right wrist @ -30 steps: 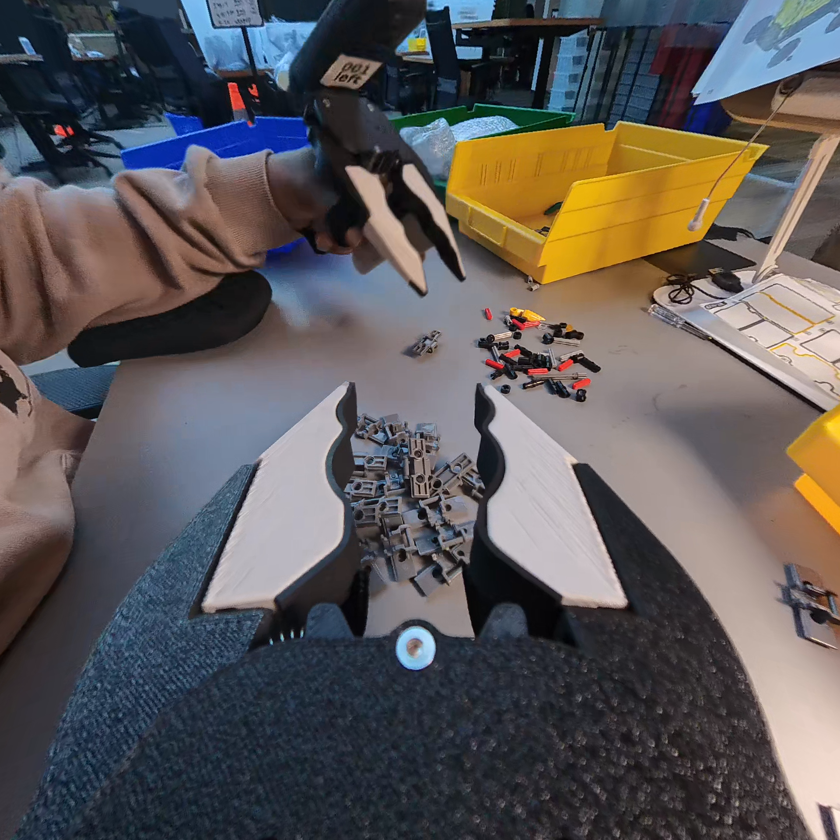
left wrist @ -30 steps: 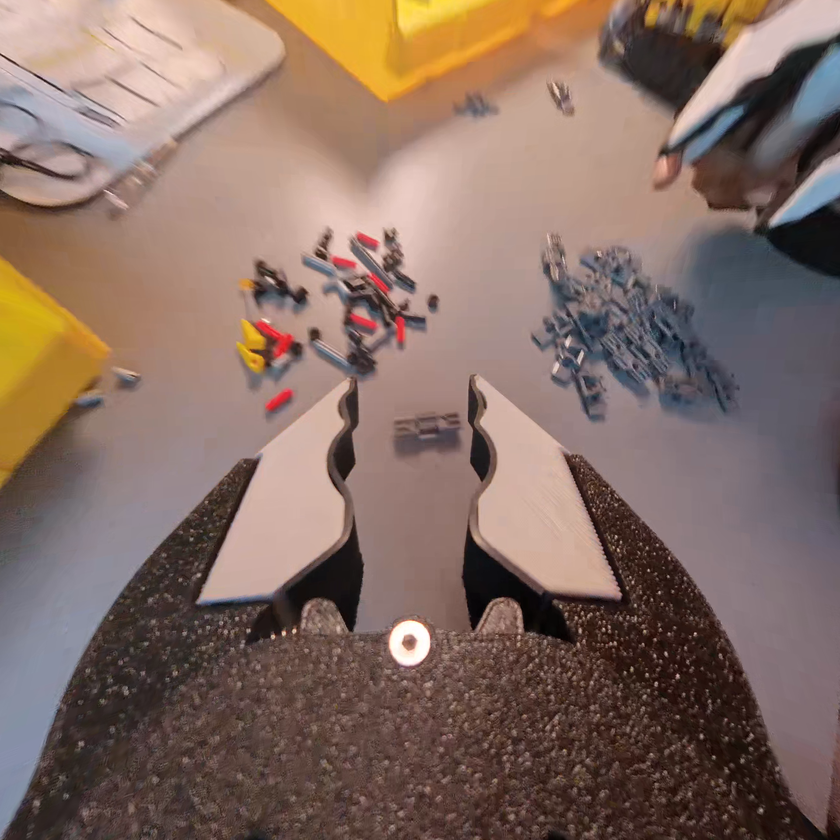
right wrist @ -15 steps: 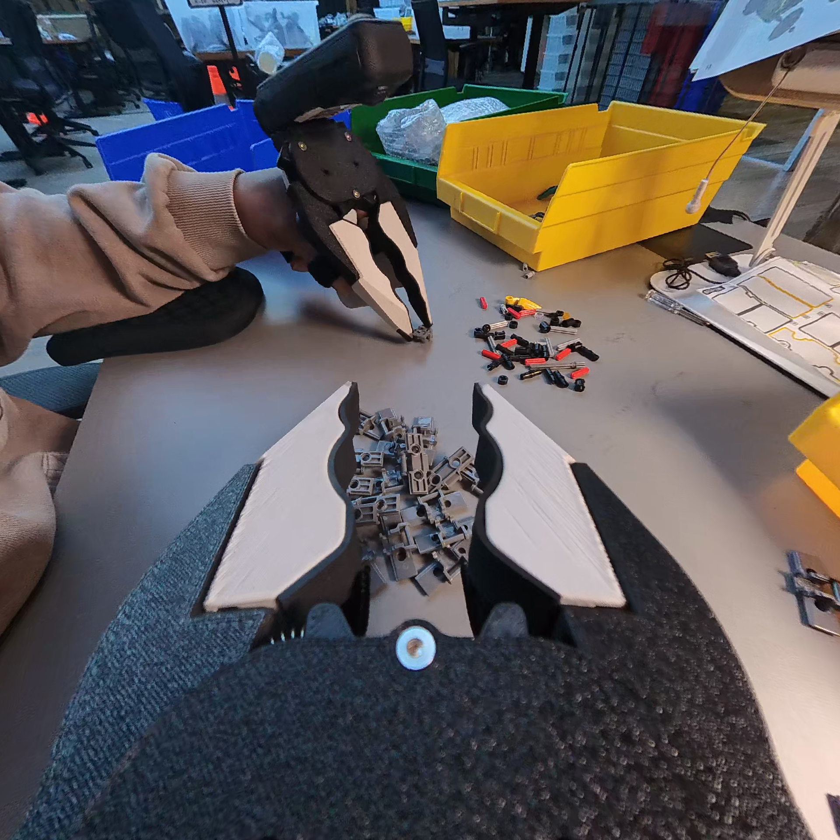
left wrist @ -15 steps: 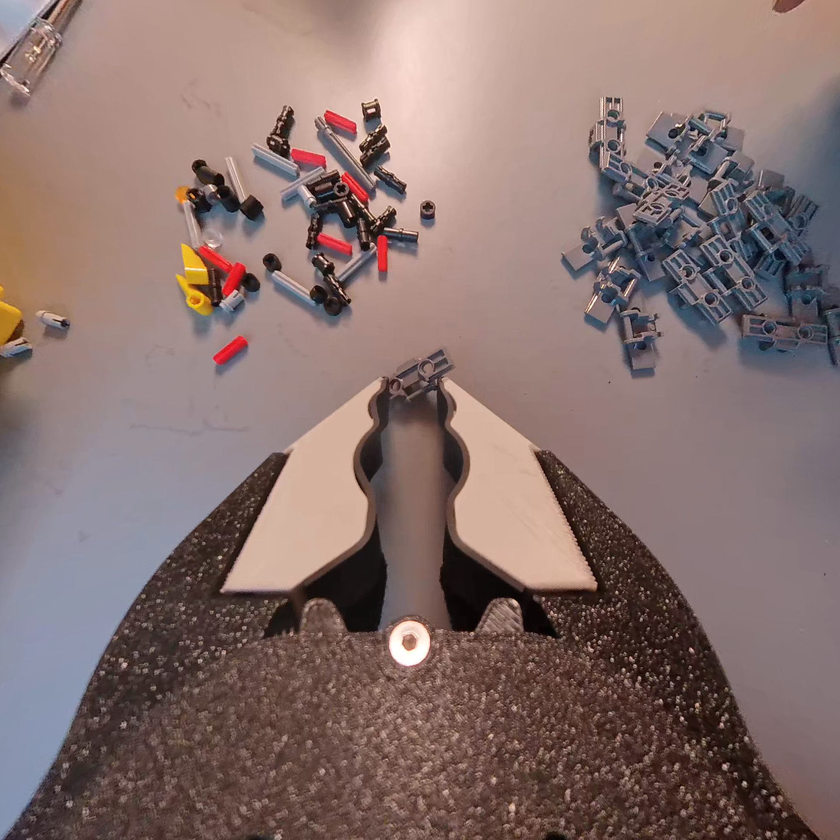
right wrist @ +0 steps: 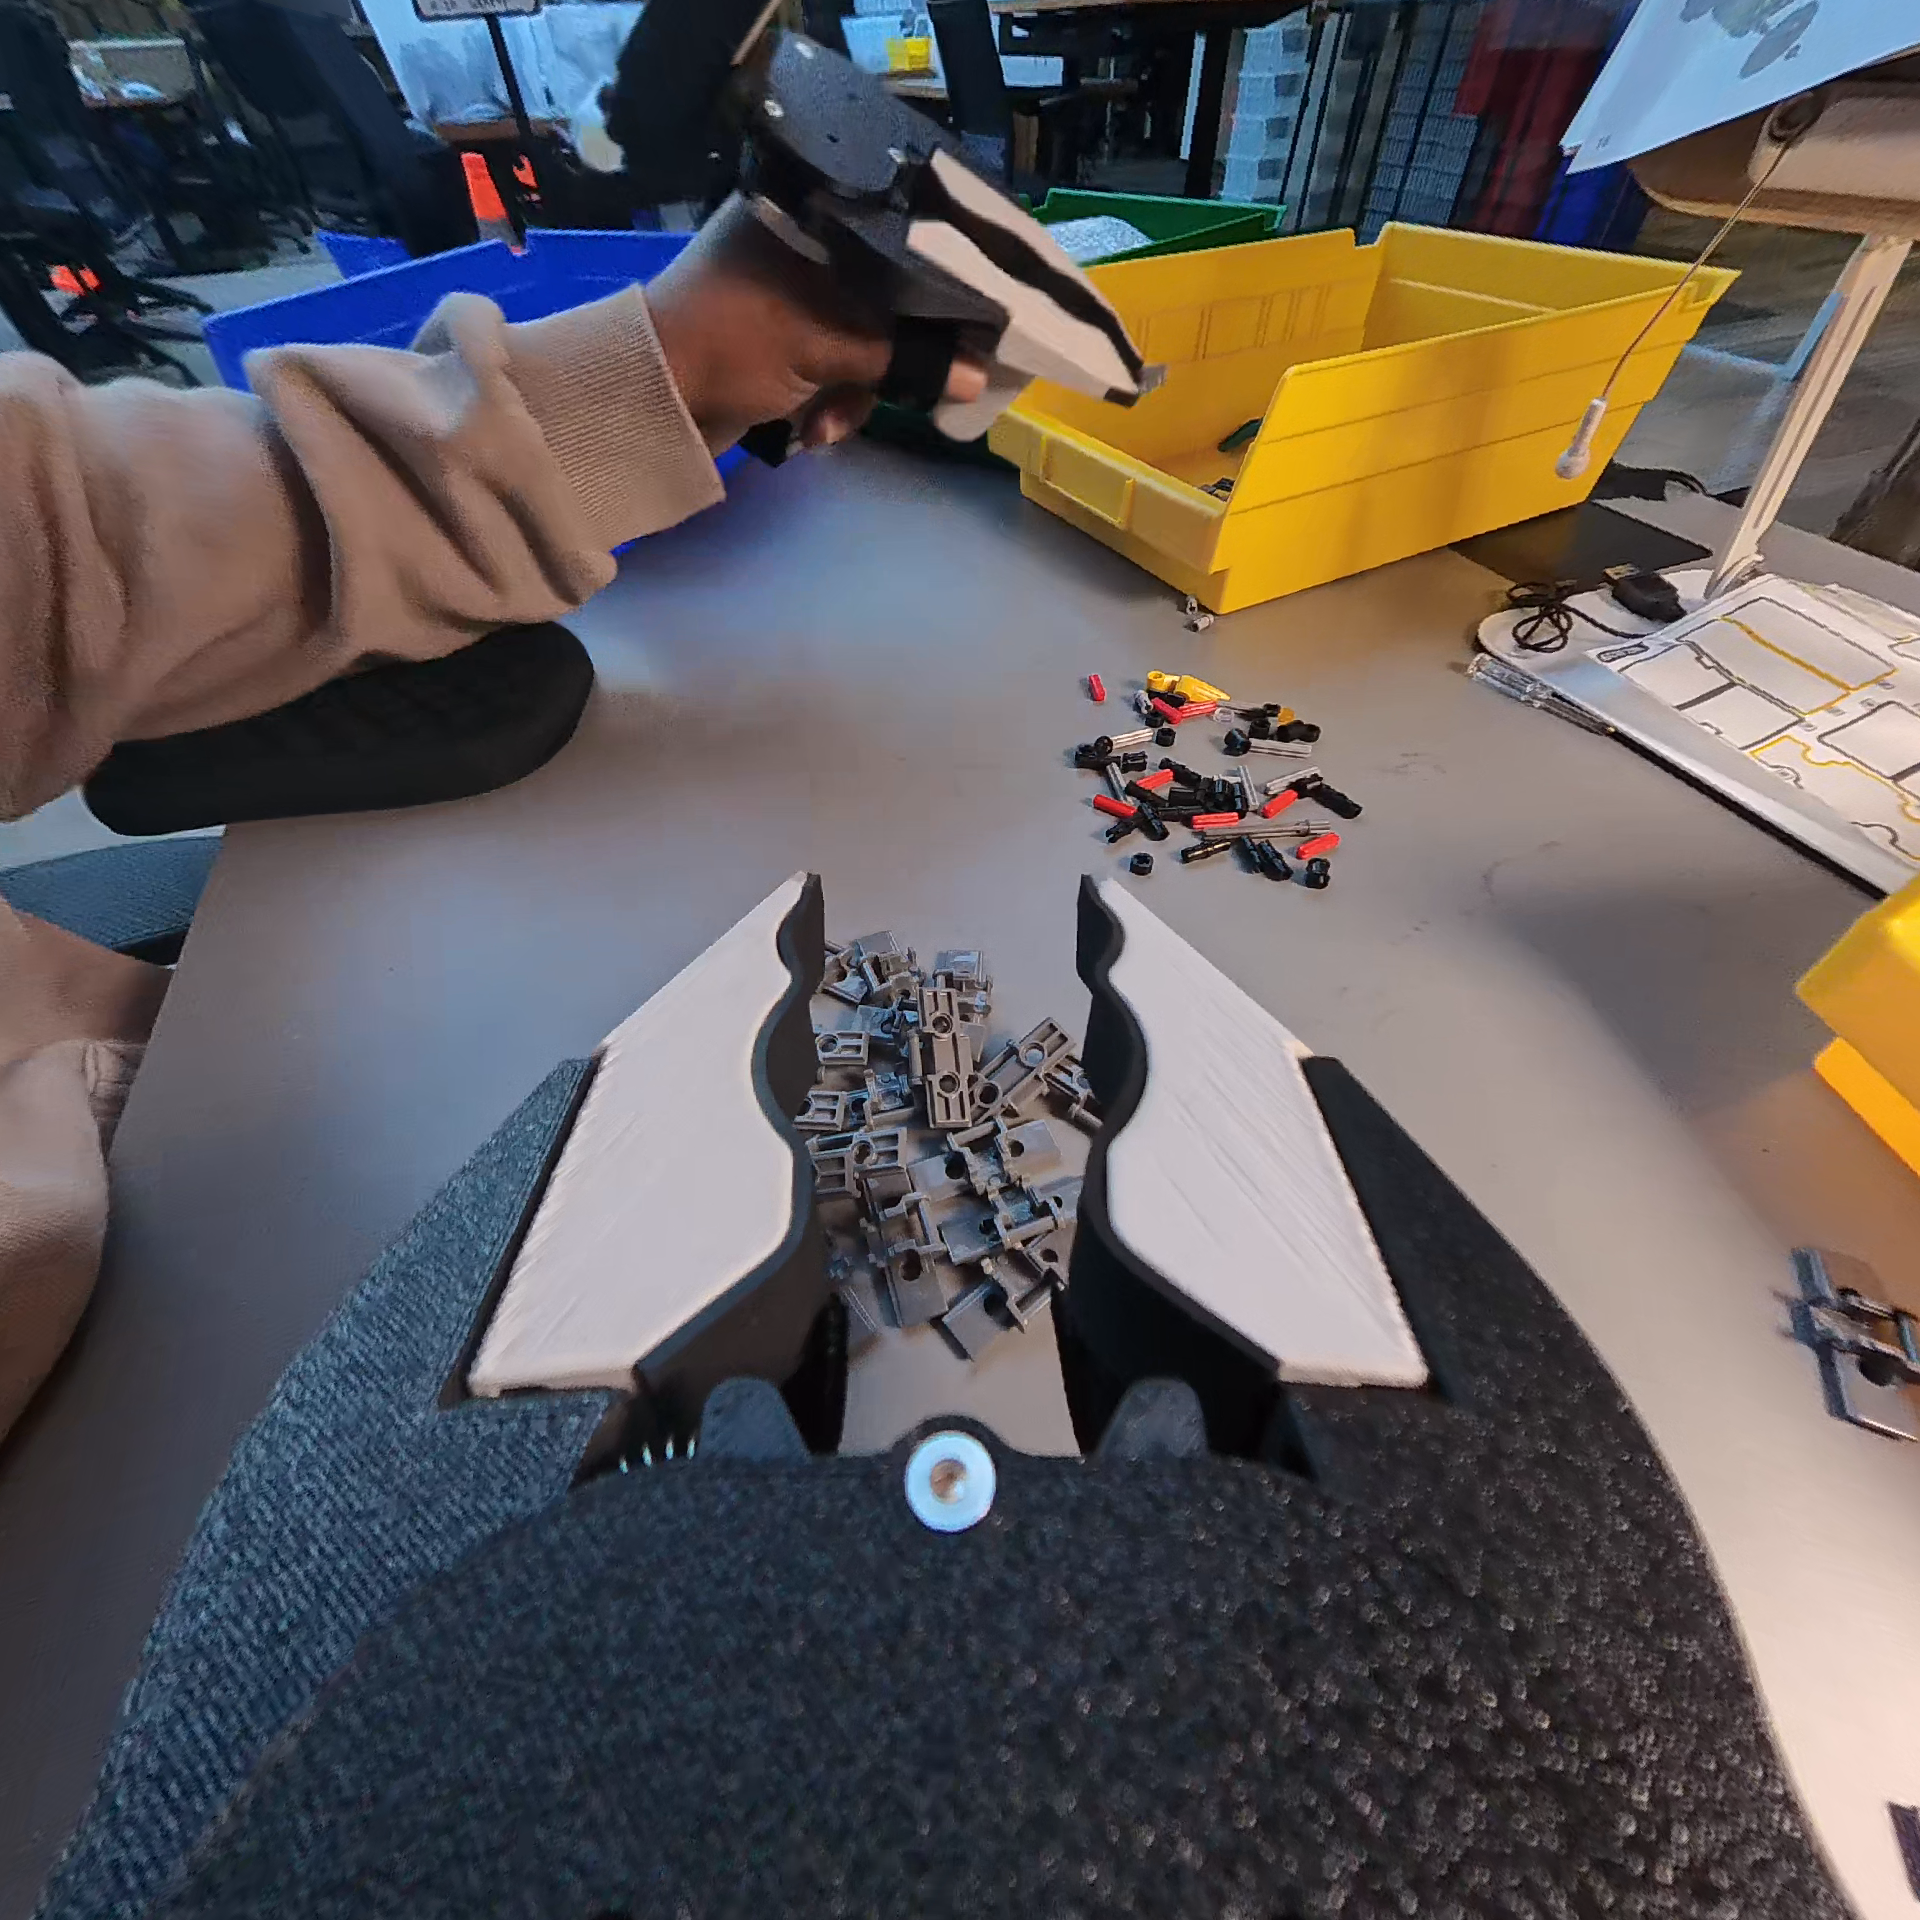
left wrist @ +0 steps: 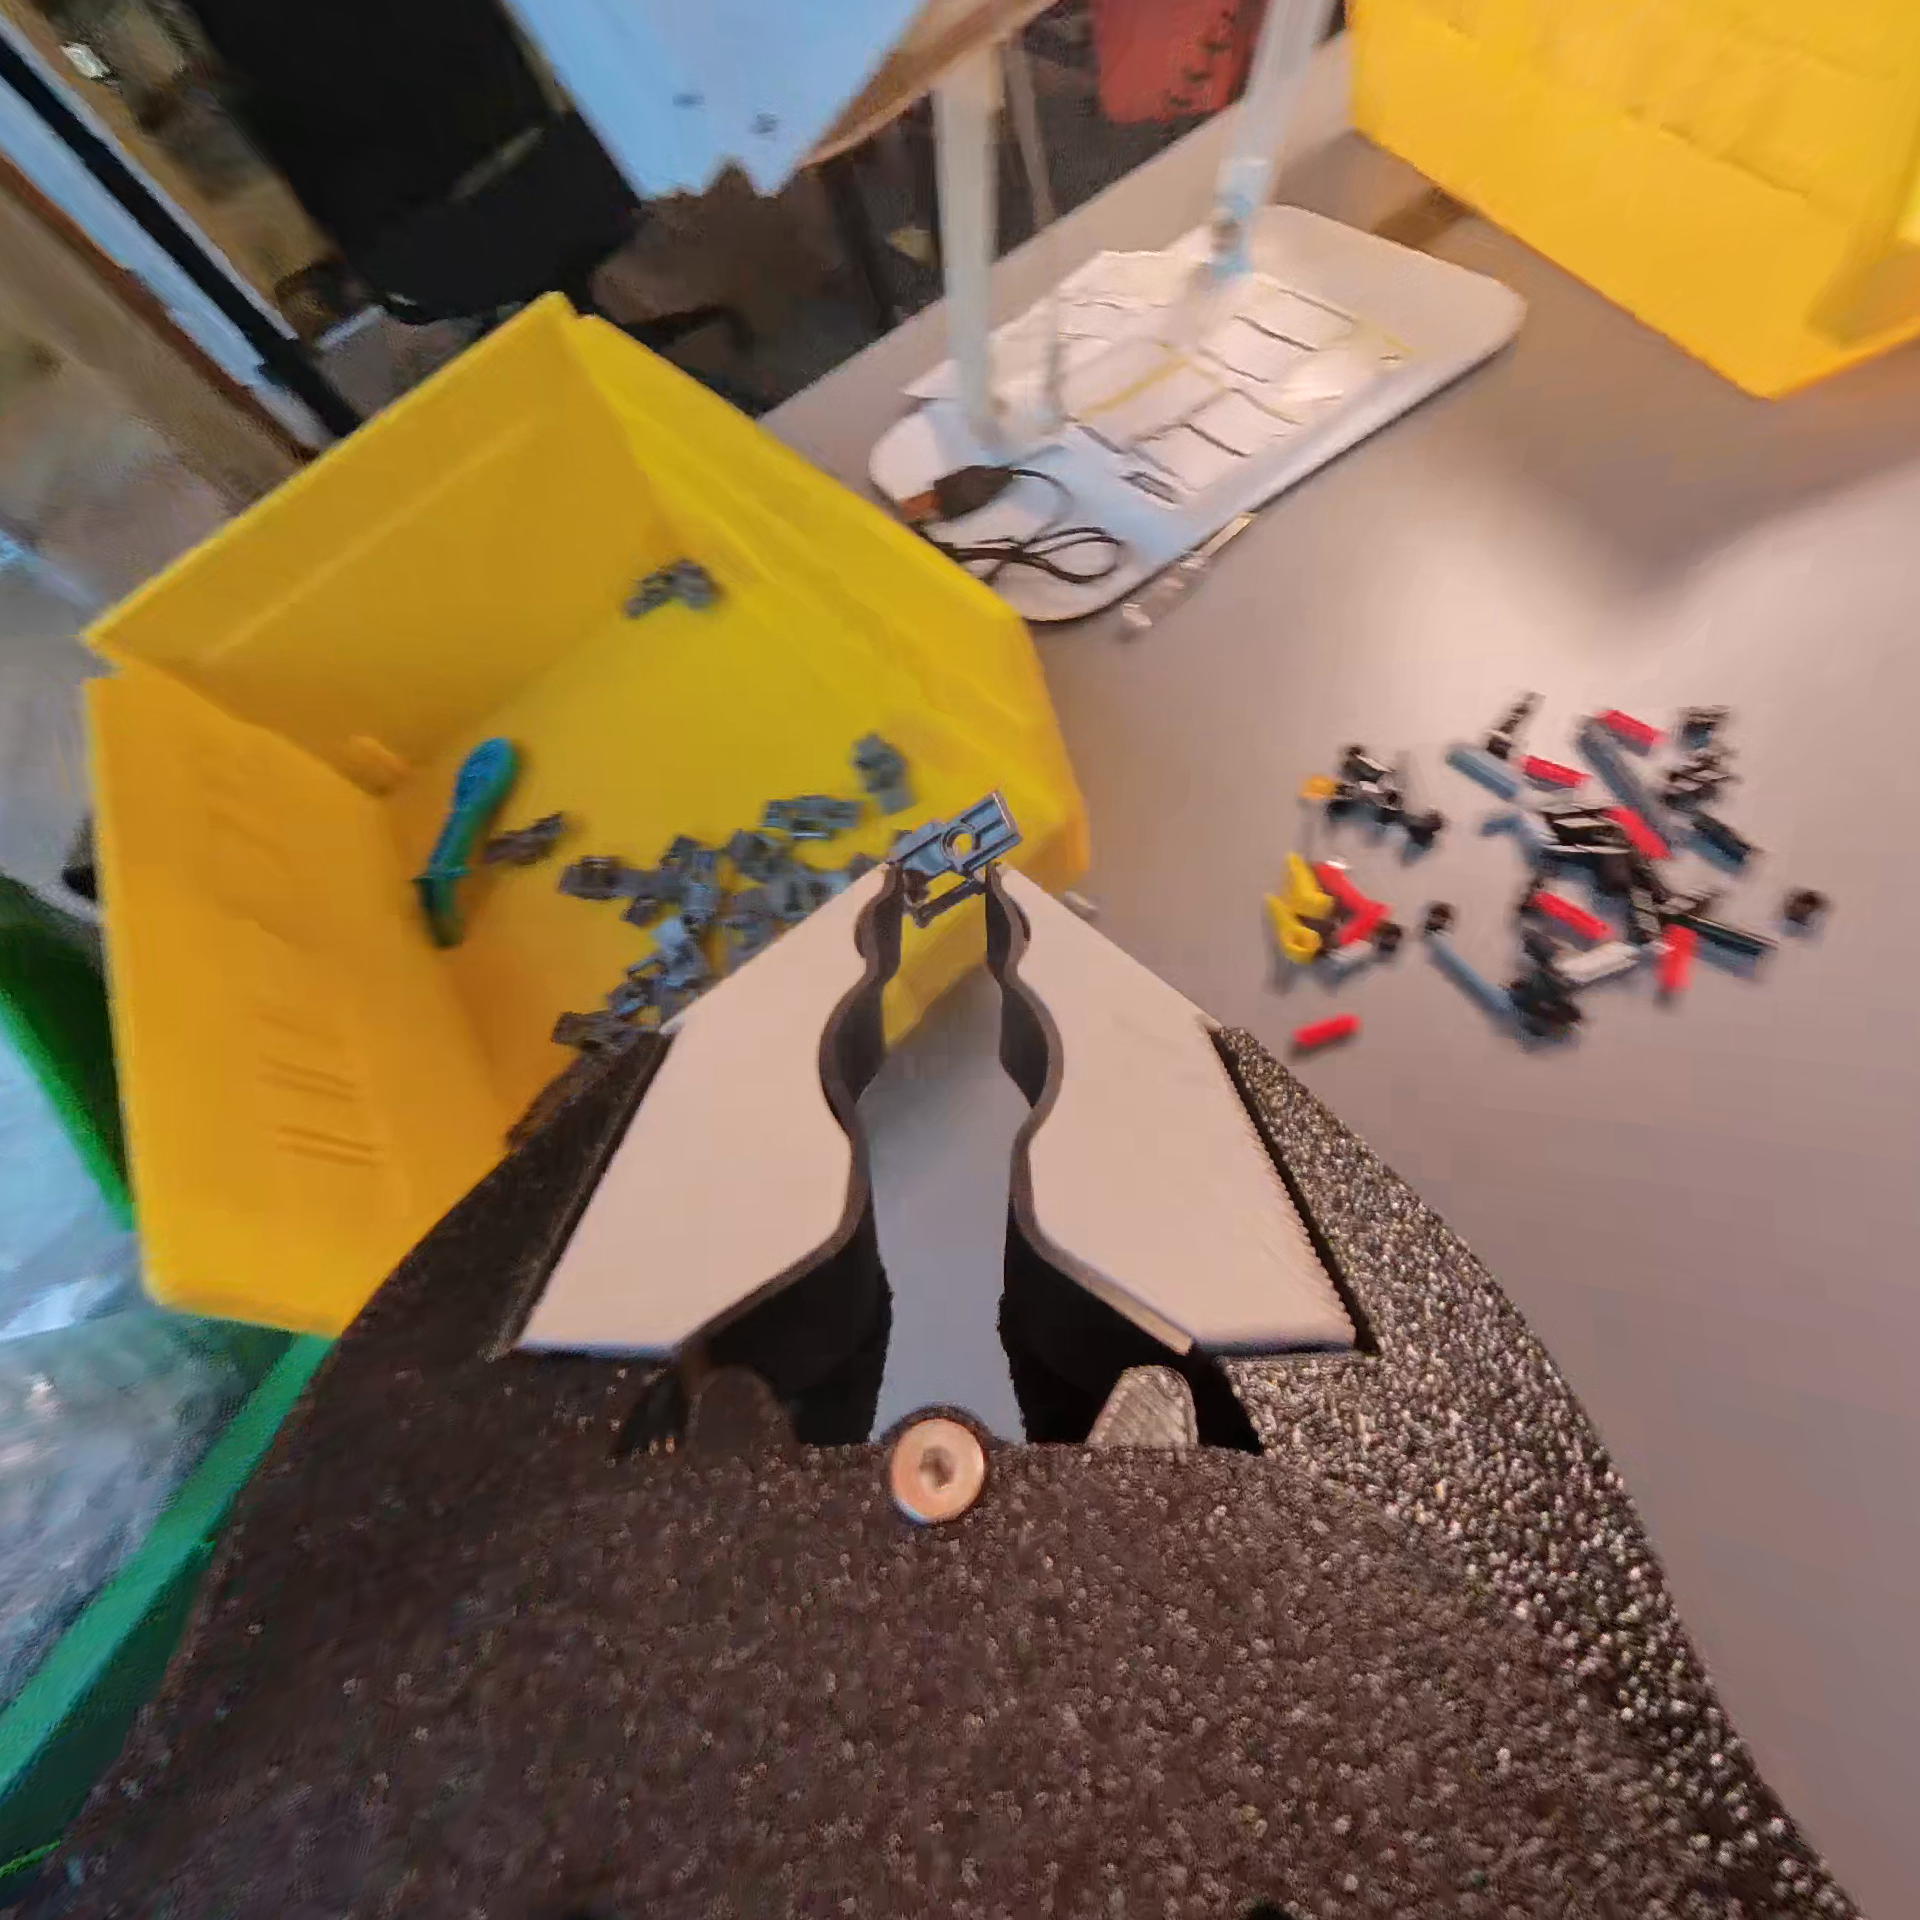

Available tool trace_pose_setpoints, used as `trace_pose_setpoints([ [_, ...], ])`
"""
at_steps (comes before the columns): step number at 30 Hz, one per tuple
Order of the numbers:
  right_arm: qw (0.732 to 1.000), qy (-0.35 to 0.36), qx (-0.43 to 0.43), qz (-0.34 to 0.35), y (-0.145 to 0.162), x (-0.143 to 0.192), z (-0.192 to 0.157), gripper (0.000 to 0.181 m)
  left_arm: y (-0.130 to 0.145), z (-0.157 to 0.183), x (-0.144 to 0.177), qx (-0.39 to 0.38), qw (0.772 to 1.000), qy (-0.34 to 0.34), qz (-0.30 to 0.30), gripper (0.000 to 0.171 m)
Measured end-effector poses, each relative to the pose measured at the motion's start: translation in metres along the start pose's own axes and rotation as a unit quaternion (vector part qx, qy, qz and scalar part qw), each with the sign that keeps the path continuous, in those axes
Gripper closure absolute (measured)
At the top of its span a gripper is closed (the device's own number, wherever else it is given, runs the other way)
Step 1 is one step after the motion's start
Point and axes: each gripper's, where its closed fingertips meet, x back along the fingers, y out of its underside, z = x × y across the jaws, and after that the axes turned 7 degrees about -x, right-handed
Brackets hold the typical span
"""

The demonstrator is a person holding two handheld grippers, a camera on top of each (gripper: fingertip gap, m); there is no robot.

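My left gripper is shut on a small grey plate piece and holds it in the air at the near rim of a yellow bin. The bin holds several similar grey pieces and a blue-green part. In the right wrist view the left gripper hangs above the yellow bin's front corner. My right gripper is open and empty, low over a pile of grey pieces that lies between its fingers.
A scatter of red, black and yellow small parts lies on the grey table, also in the left wrist view. A white lamp base with printed sheets and a cable stands beyond. Blue and green bins, another yellow bin. Some 30 cm of space lies between my two pairs of fingers.
My left gripper closed on the grey piece on the table, lifted it and swung it left to the yellow bin. The right gripper stayed open over the grey pile.
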Motion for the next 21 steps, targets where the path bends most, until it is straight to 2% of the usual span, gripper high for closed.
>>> trace_pose_setpoints([
  [4,1.000,0.004,0.001,-0.001,0.001,0.000,0.002,0.135,0.008,-0.042,-0.027,0.047,0.997,-0.053,-0.001,0.155],
  [5,1.000,0.005,0.001,-0.001,0.001,0.001,0.003,0.135,0.011,-0.047,-0.032,0.063,0.997,-0.055,-0.001,0.149],
  [8,1.000,0.010,0.002,0.002,0.000,0.002,0.006,0.135,0.004,-0.033,-0.034,0.090,0.996,-0.009,0.020,0.136],
  [11,1.000,0.011,-0.004,0.006,-0.002,0.004,0.008,0.135,-0.021,0.016,-0.018,0.085,0.989,0.108,0.060,0.130],
  [14,1.000,0.010,-0.015,0.007,-0.002,0.004,0.011,0.134,-0.040,0.097,0.011,0.044,0.959,0.267,0.088,0.128],
  [16,1.000,0.012,-0.018,0.007,-0.001,0.005,0.013,0.134,-0.038,0.154,0.033,-0.002,0.929,0.362,0.079,0.124],
  [18,1.000,0.016,-0.021,0.009,-0.002,0.006,0.016,0.134,-0.030,0.202,0.050,-0.057,0.902,0.422,0.070,0.121],
  [19,1.000,0.018,-0.022,0.009,-0.002,0.006,0.018,0.134,-0.022,0.222,0.056,-0.086,0.890,0.444,0.057,0.118],
  [21,0.999,0.024,-0.025,0.009,-0.001,0.007,0.021,0.134,-0.003,0.248,0.057,-0.136,0.880,0.454,0.020,0.117],
])
